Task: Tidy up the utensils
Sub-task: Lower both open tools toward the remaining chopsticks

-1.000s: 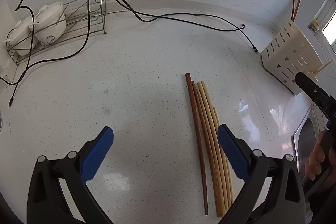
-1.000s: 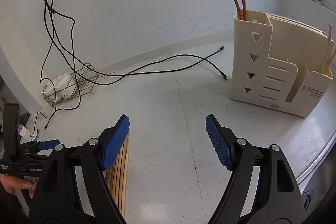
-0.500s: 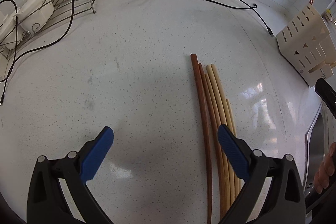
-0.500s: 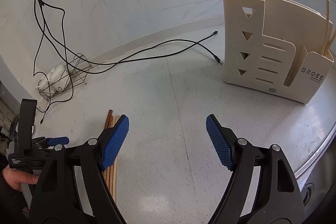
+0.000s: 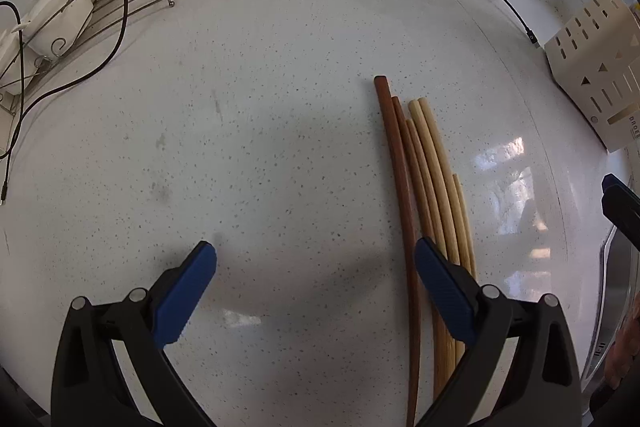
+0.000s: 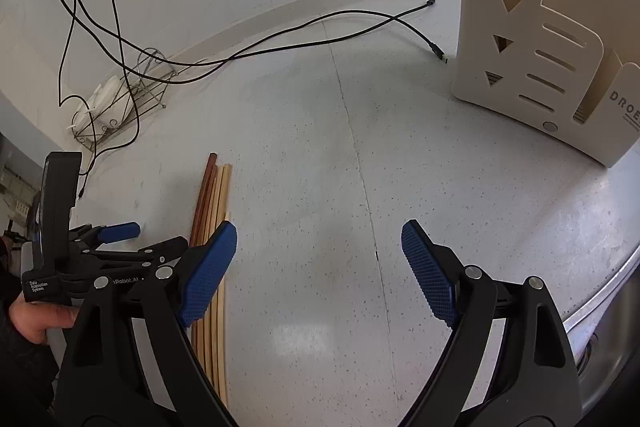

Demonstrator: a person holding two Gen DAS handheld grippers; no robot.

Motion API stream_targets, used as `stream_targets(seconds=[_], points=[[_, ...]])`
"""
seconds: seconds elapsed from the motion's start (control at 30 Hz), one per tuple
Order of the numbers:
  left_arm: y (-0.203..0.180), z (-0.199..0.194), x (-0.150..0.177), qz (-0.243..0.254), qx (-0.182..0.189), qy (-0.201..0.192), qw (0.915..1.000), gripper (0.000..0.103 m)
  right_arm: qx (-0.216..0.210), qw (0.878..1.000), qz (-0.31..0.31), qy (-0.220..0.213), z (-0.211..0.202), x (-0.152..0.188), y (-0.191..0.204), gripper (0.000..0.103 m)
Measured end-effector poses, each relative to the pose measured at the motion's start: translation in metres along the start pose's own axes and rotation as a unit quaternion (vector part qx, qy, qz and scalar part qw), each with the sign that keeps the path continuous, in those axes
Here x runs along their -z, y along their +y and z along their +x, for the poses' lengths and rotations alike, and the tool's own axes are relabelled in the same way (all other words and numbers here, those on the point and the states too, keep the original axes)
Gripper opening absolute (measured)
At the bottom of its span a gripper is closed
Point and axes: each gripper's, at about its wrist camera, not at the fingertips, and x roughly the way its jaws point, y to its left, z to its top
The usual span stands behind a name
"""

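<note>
Several chopsticks, two dark brown and the others pale wood, lie side by side on the white speckled counter; they also show in the right wrist view. My left gripper is open and empty just above the counter, its right finger over the chopsticks' near part. My right gripper is open and empty, to the right of the chopsticks. A cream utensil holder stands at the far right, with brown chopsticks in its back slot; it also shows in the left wrist view.
Black cables trail across the back of the counter. A wire rack with white dishes stands at the far left. A steel sink edge lies at the right.
Both grippers have moved lower and forward toward the counter. The chopsticks now lie closer under my left gripper, and the holder looms larger in the right view.
</note>
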Motion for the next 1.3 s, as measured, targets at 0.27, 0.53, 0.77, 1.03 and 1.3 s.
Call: stream_targets(seconds=[0.27, 0.53, 0.77, 1.03, 1.3], points=[[-0.002, 0.005, -0.005, 0.003, -0.002, 0.004, 1.0000, 0.097, -0.009, 1.000, 0.010, 0.013, -0.001, 0.001, -0.004, 0.083], [-0.009, 0.010, -0.011, 0.016, -0.005, 0.014, 0.9998, 0.097, -0.011, 1.000, 0.013, 0.016, -0.004, 0.002, -0.006, 0.084], [-0.019, 0.014, -0.016, 0.030, -0.014, 0.023, 0.9992, 0.097, -0.012, 1.000, 0.016, 0.013, -0.005, 0.002, -0.008, 0.085], [-0.021, 0.010, -0.023, 0.025, -0.022, 0.027, 0.9991, 0.087, -0.011, 1.000, 0.014, 0.011, -0.006, 0.001, -0.007, 0.085], [-0.013, 0.005, -0.028, 0.020, -0.025, 0.034, 0.9989, 0.064, -0.021, 0.999, -0.001, 0.025, -0.004, -0.001, 0.002, 0.085]])
